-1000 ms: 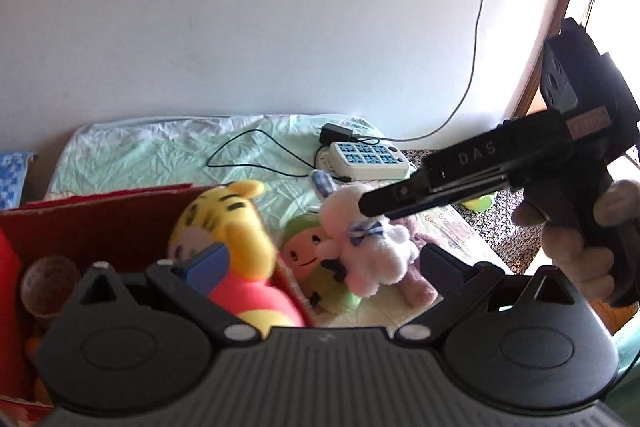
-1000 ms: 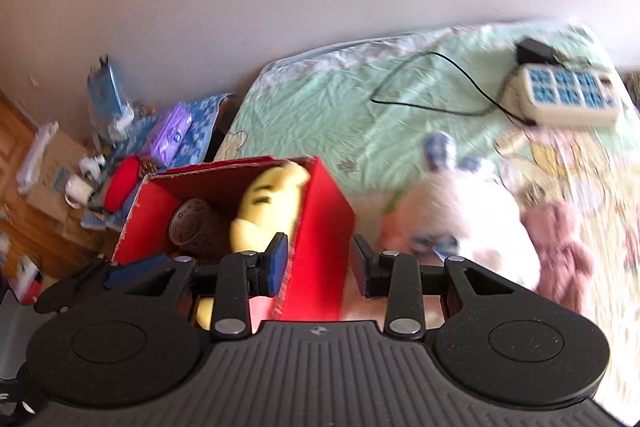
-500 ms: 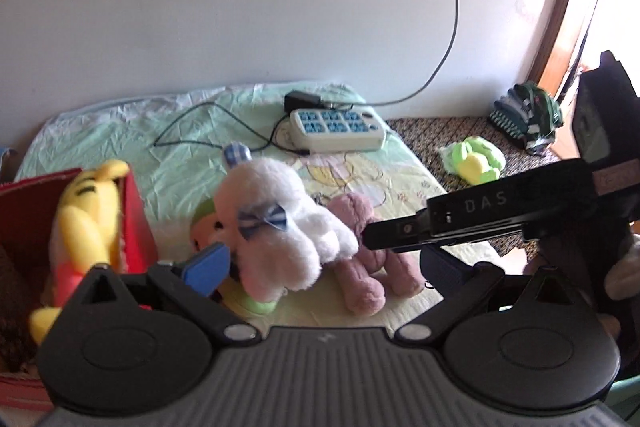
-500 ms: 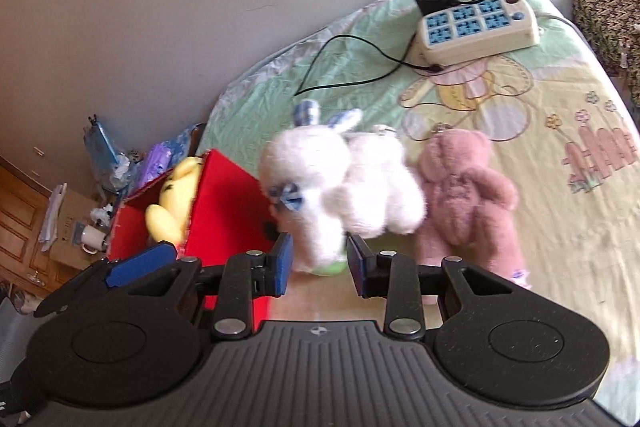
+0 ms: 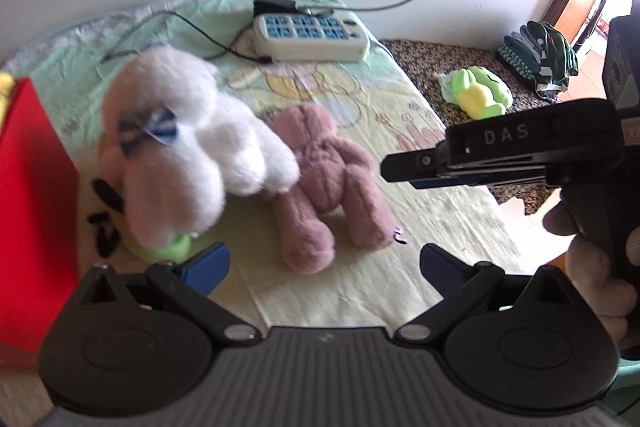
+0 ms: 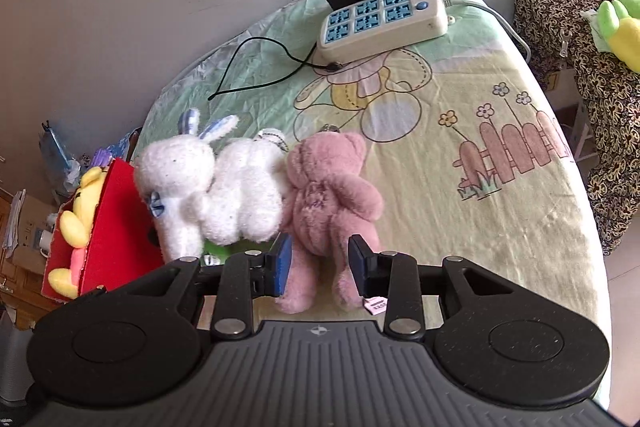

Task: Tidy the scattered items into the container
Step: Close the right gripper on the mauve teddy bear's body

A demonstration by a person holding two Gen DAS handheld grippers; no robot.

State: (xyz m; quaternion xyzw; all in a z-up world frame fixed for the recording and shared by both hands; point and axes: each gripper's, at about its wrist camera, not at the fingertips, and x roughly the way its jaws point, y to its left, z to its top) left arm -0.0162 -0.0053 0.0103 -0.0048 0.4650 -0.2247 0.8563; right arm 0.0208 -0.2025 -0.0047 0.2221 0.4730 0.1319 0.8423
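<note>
we held our right gripper [image 6: 318,269] partly open over the pink bear's [image 6: 328,195] legs, gripping nothing. the left gripper [image 5: 324,263] gaped wide. we should lower squarely before closing, avoiding the touching white rabbit [image 6: 208,187] beside the red box [image 6: 116,223].

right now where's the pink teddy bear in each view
Left wrist view: the pink teddy bear lies near the middle, face down on the bedsheet, just right of the white bunny.
Right wrist view: the bear is at centre, just past the right tool, whose fingers stand on either side of its legs.
Shared landmark: the power strip lies beyond the bear in both.
</note>
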